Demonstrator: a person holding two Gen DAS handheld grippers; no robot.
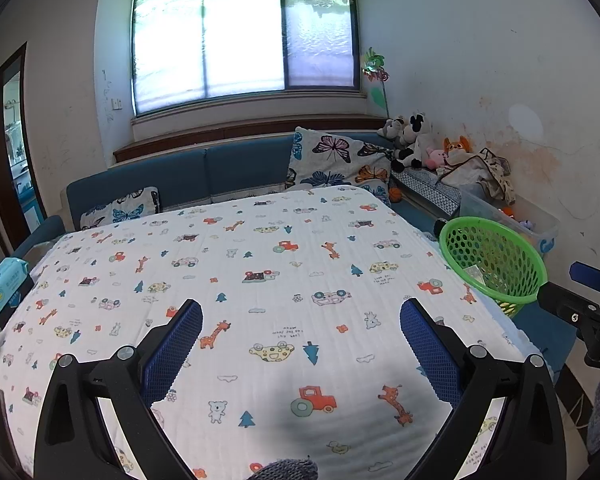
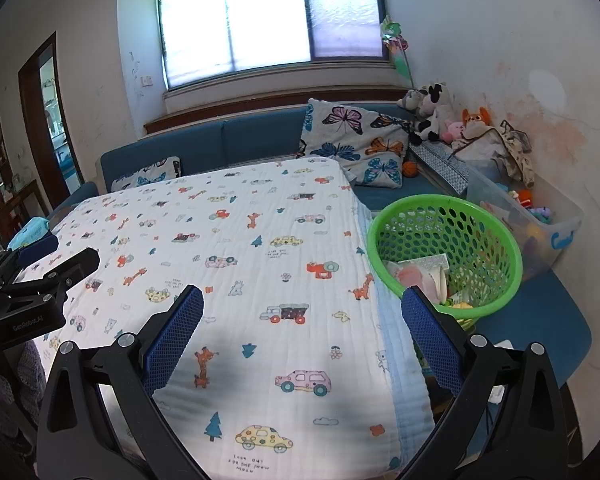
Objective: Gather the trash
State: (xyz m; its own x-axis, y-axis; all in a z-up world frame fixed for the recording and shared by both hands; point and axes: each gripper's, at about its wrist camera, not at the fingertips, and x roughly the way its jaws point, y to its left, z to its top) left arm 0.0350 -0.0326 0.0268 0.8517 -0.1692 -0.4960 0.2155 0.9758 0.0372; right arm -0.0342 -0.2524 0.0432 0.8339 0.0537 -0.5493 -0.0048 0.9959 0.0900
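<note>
Hovering above a table draped in a white cloth (image 1: 260, 264) printed with cars, giraffes and trees, the left gripper (image 1: 300, 320) has its blue-padded fingers spread wide with nothing between them. The right gripper (image 2: 302, 308) hangs the same way, jaws wide and empty, over the cloth's right-hand border, where a pale blue hem (image 2: 400, 360) runs down the table edge.

The green perforated basket (image 2: 448, 216) sits just beside that edge, on a blue seat (image 2: 540, 336). Inside it lies the collected trash (image 2: 424, 276): crumpled pale paper, a paper cup on its side and small yellow-green scraps. In the left wrist view the same basket appears at the far right, past the cloth's corner, with the right gripper's black body near it.

The cloth surface between and ahead of both sets of fingers is flat and bare. At its left border a light blue pack of wet wipes (image 1: 2, 284) rests by the corner. Along the far edge stands a blue sofa (image 1: 180, 176) with butterfly-print cushions (image 1: 336, 160). Behind the basket, a clear storage bin (image 2: 540, 216) holding toys stands against the stained wall, with plush animals (image 2: 436, 112) heaped on the bench beyond.
</note>
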